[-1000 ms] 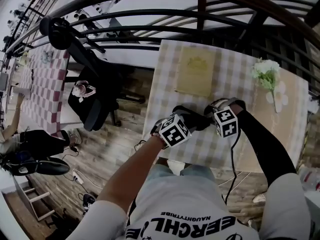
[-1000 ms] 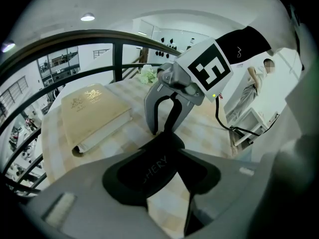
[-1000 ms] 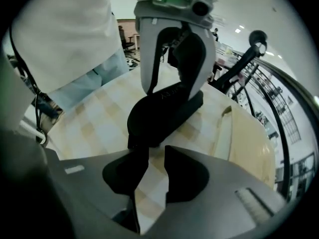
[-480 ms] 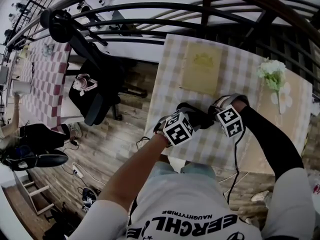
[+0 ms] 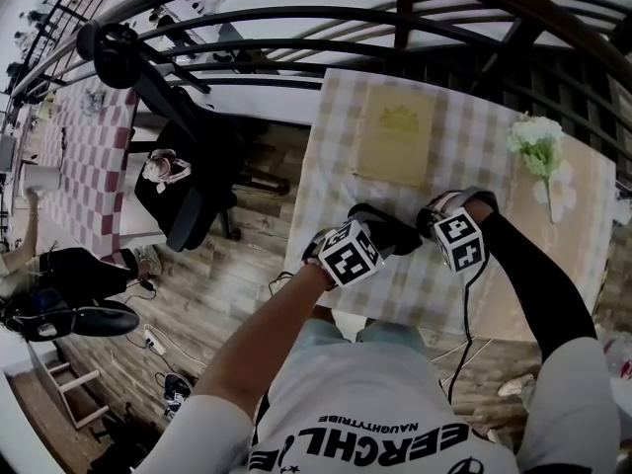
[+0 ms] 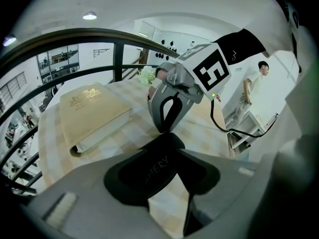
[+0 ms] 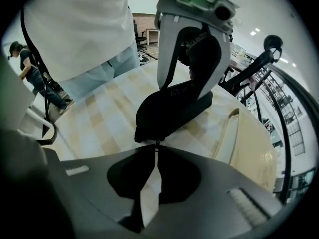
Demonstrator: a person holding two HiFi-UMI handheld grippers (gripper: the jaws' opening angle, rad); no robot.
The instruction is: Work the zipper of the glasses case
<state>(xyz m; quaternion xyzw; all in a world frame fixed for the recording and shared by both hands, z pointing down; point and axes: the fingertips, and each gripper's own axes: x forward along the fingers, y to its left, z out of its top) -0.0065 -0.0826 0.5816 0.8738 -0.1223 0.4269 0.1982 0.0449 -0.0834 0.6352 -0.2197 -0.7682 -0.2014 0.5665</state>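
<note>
The checked table [image 5: 331, 156] carries a cream book [image 5: 395, 134] beyond both hand-held grippers. Between them is the black glasses case [image 7: 174, 108]. The left hand-held gripper [image 6: 165, 146] clamps one end, and the right hand-held gripper [image 7: 155, 151] pinches the small zipper pull [image 7: 156, 144] at the other.

My table [image 5: 464, 136] wears a pale checked cloth. Left of it runs a wood-plank floor [image 5: 227, 284] with a black office chair [image 5: 188, 191] on it. Far left stands a red-checked table [image 5: 94, 156]. A curved black railing [image 5: 296, 16] arcs beyond, under a round ceiling light [image 6: 89, 16].
</note>
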